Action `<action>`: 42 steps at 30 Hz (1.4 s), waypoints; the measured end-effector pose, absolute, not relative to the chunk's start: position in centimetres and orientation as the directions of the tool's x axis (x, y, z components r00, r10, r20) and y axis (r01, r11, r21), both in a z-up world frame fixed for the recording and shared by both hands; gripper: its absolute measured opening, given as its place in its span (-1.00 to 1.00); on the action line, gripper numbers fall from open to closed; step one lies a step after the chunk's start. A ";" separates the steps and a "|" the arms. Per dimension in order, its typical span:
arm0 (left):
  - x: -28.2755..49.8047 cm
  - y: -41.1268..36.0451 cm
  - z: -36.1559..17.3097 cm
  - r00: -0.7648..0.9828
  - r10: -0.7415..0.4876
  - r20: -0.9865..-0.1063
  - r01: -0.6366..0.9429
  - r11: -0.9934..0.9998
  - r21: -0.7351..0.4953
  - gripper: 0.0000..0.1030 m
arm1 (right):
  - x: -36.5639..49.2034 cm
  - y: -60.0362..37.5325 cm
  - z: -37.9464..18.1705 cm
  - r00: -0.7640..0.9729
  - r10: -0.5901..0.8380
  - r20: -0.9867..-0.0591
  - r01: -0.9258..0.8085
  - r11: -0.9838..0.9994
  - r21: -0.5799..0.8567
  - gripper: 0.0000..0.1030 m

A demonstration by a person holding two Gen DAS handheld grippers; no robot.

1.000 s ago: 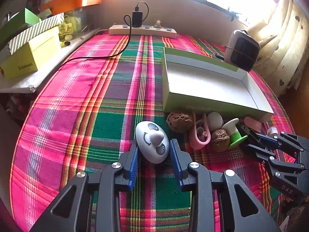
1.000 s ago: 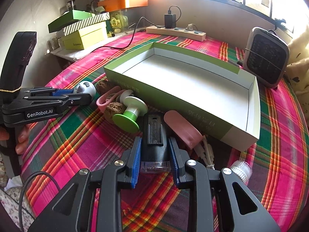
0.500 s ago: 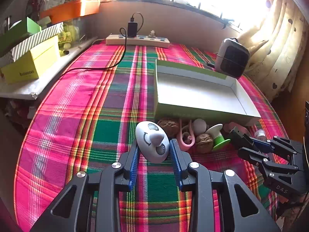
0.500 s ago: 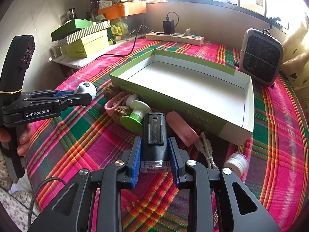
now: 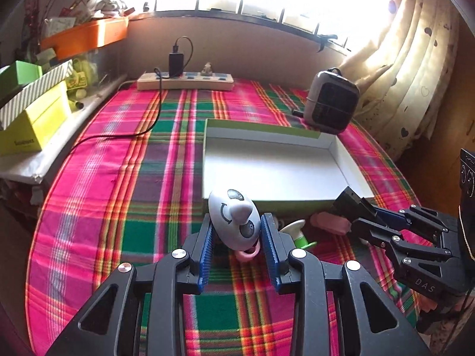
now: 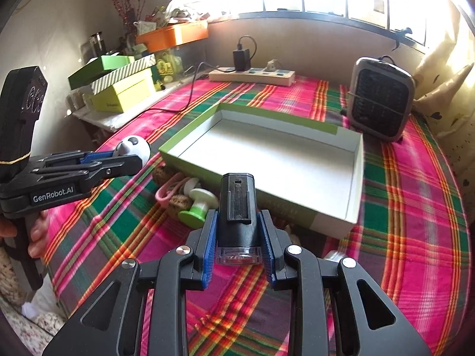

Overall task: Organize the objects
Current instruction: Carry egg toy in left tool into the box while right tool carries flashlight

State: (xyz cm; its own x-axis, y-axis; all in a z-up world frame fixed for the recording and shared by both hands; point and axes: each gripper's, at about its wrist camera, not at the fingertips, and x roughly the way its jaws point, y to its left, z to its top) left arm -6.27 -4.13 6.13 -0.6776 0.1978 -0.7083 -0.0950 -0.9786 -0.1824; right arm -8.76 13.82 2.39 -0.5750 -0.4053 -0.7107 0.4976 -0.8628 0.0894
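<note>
White egg-shaped toy sits clamped in the left gripper; the right gripper clamps a black bike light, both just short of the green-rimmed box. Transport seems underway; next, carry each over the near wall and release inside.

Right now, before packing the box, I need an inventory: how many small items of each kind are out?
Egg toy, in left gripper: 1
Black lamp, in right gripper: 1
Walnuts: 2
Pink loop: 1
White ball: 1
Green-white spool: 1
Pink oval piece: 1
White cap: 1
Total: 9 visible
</note>
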 end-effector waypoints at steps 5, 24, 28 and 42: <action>-8.0 -3.1 6.6 -0.679 0.210 -0.704 -0.126 -0.977 -0.170 -0.43 | -9.9 13.7 3.4 -0.601 -0.371 -0.708 0.471 -0.880 0.061 -0.45; -17.1 -1.3 4.9 -0.608 0.291 -0.739 -0.204 -0.956 -0.209 -0.43 | -18.1 12.6 2.2 -0.594 -0.274 -0.756 0.347 -0.935 0.066 -0.45; -18.7 -1.0 4.1 -0.596 0.293 -0.748 -0.214 -0.955 -0.203 -0.43 | -19.4 12.2 1.6 -0.585 -0.261 -0.768 0.332 -0.941 0.066 -0.45; -21.8 -0.5 2.1 -0.558 0.278 -0.782 -0.214 -0.959 -0.188 -0.43 | -22.8 12.4 -0.5 -0.549 -0.215 -0.808 0.284 -0.957 0.062 -0.45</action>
